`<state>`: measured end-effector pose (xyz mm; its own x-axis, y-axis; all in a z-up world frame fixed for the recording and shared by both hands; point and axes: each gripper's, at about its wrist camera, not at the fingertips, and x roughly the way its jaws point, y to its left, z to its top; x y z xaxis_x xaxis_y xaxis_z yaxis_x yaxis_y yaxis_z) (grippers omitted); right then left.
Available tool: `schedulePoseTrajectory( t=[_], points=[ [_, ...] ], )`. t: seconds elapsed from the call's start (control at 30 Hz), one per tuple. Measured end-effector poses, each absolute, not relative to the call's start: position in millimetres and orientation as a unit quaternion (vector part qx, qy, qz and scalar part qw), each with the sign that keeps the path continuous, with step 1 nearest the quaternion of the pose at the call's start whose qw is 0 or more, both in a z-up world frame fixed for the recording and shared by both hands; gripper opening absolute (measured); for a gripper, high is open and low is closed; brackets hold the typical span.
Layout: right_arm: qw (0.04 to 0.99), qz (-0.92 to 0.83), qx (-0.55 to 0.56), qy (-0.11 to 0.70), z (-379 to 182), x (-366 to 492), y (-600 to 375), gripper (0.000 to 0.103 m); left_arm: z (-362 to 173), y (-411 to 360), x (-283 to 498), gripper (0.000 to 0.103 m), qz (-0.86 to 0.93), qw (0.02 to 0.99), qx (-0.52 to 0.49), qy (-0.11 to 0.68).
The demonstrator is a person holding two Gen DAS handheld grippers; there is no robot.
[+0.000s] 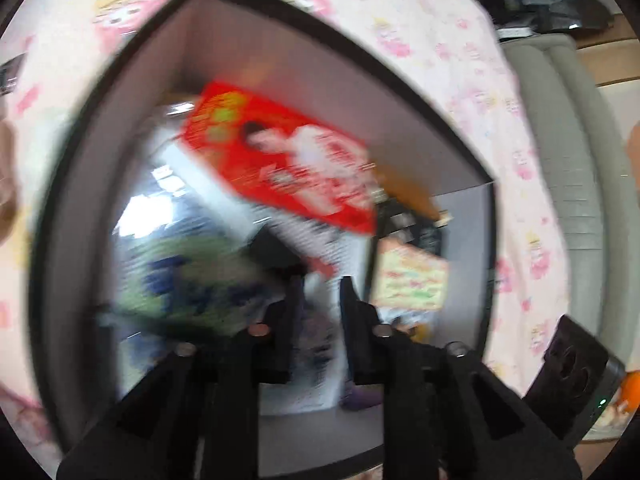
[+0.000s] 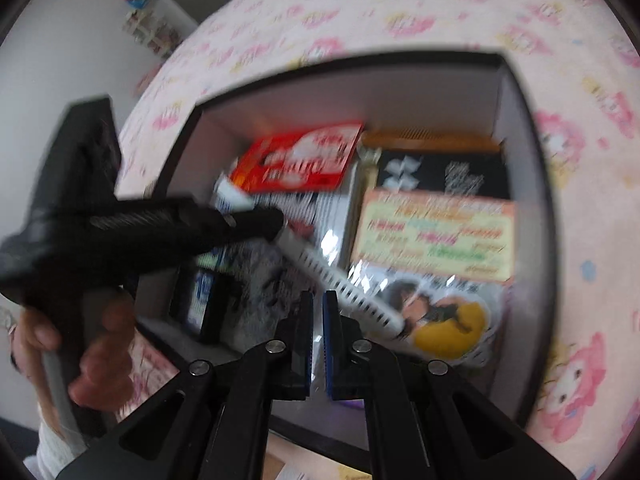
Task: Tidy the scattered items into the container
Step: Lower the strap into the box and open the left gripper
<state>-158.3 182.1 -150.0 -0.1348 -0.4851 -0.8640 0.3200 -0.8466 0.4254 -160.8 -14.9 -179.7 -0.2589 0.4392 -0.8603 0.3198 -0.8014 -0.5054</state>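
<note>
A grey box with a black rim (image 1: 280, 40) (image 2: 320, 96) holds several packets: a red one (image 1: 288, 152) (image 2: 304, 160), a green and blue one (image 1: 188, 276), a peach-labelled one (image 1: 412, 276) (image 2: 432, 232) and a black one (image 2: 444, 176). My left gripper (image 1: 320, 292) (image 2: 276, 220) points down into the box, shut on a long white perforated strip (image 2: 344, 280) that slants across the packets. In the left wrist view the strip is a white blur filling the gap between the fingers. My right gripper (image 2: 318, 312) hangs over the box's near side, shut, with nothing distinct between its jaws.
The box stands on a pink cartoon-print cloth (image 1: 480, 120) (image 2: 360, 12). A clear packet with a yellow figure (image 2: 448, 320) and a small dark box (image 2: 200, 300) also lie inside. A hand (image 2: 100, 352) holds the left gripper. Grey padded furniture (image 1: 568, 160) is at the right.
</note>
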Motion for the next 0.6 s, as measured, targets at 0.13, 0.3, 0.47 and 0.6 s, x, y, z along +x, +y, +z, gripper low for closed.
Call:
schedulePoseTrajectory(
  t=[0.13, 0.3, 0.47, 0.6],
  points=[
    [0.275, -0.732, 0.621, -0.045, -163.1, -159.5, 162.7, 0.003, -192.1, -16.0, -158.6, 0.022, 0.717, 0.042, -0.634, -0.288],
    [0.263, -0.727, 0.634, -0.008, -173.5, -169.0, 142.2, 0.003, -198.2, -11.3, -173.1, 0.024, 0.712, 0.059, -0.632, -0.299],
    [0.217, -0.755, 0.616, -0.054, -171.7, -179.9, 167.8, 0.003, -199.2, -11.5, -196.4, 0.025, 0.715, 0.076, -0.610, -0.331],
    [0.200, -0.767, 0.604, -0.080, -168.9, -181.5, 182.7, 0.003, -198.0, -15.3, -190.6, 0.029, 0.718, 0.088, -0.603, -0.336]
  ],
)
